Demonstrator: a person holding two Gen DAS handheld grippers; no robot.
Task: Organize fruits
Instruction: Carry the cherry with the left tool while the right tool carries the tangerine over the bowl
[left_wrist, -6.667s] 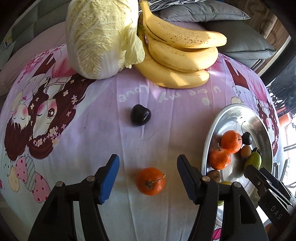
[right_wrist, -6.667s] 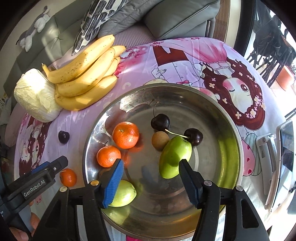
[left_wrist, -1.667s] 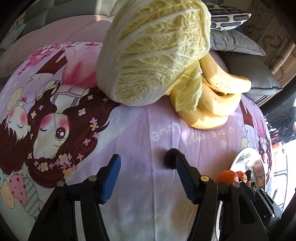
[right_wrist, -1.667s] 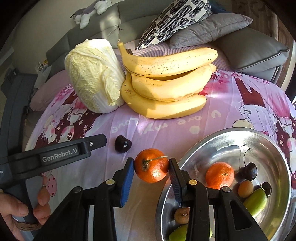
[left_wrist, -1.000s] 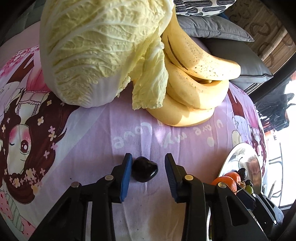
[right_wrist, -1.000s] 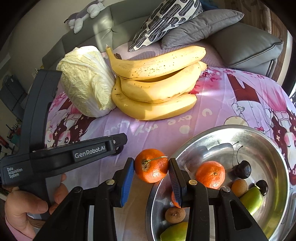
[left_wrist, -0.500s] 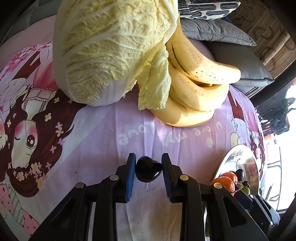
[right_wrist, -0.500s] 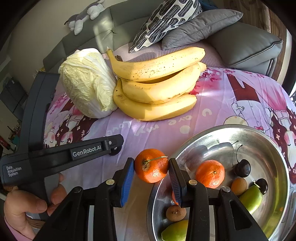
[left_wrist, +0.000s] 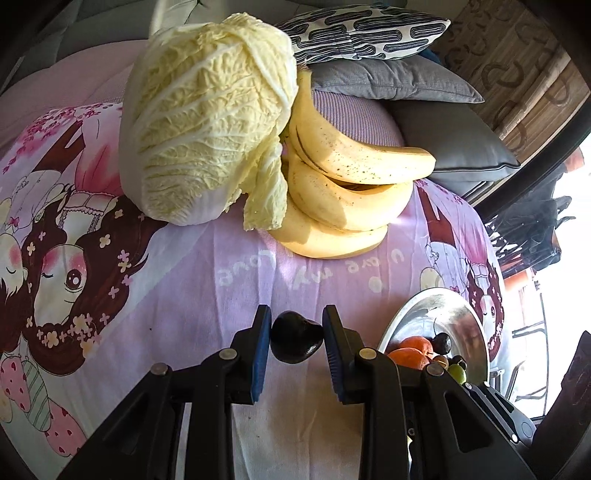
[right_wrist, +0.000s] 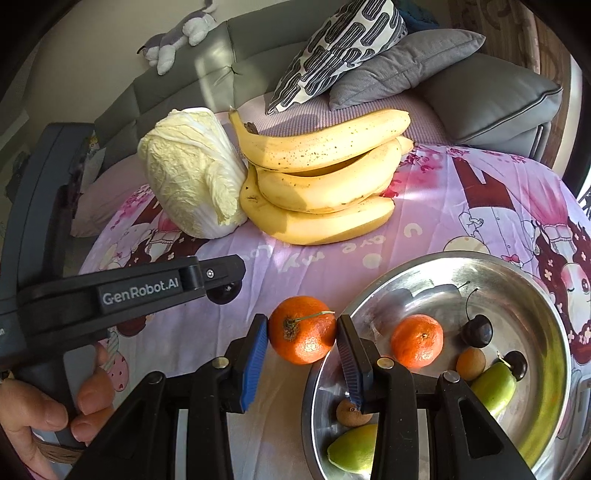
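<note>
My left gripper (left_wrist: 295, 341) is shut on a dark cherry (left_wrist: 295, 342), held just above the pink cartoon cloth. In the right wrist view the same cherry (right_wrist: 224, 294) peeks out under the left tool. My right gripper (right_wrist: 301, 334) is shut on an orange mandarin (right_wrist: 302, 329), hanging over the cloth at the left rim of the steel bowl (right_wrist: 546, 317). The bowl holds another mandarin (right_wrist: 416, 341), two dark cherries, small brown fruits and green fruits. In the left wrist view the bowl (left_wrist: 458, 314) lies at the right.
A napa cabbage (left_wrist: 207, 122) and a bunch of bananas (left_wrist: 347, 184) lie at the far side of the cloth. Grey and patterned cushions (right_wrist: 406, 62) sit behind them on a sofa. A hand (right_wrist: 40, 413) grips the left tool at lower left.
The left jaws closed onto the dark cherry, then the left gripper rose and drew back with it. The right gripper kept still with the mandarin.
</note>
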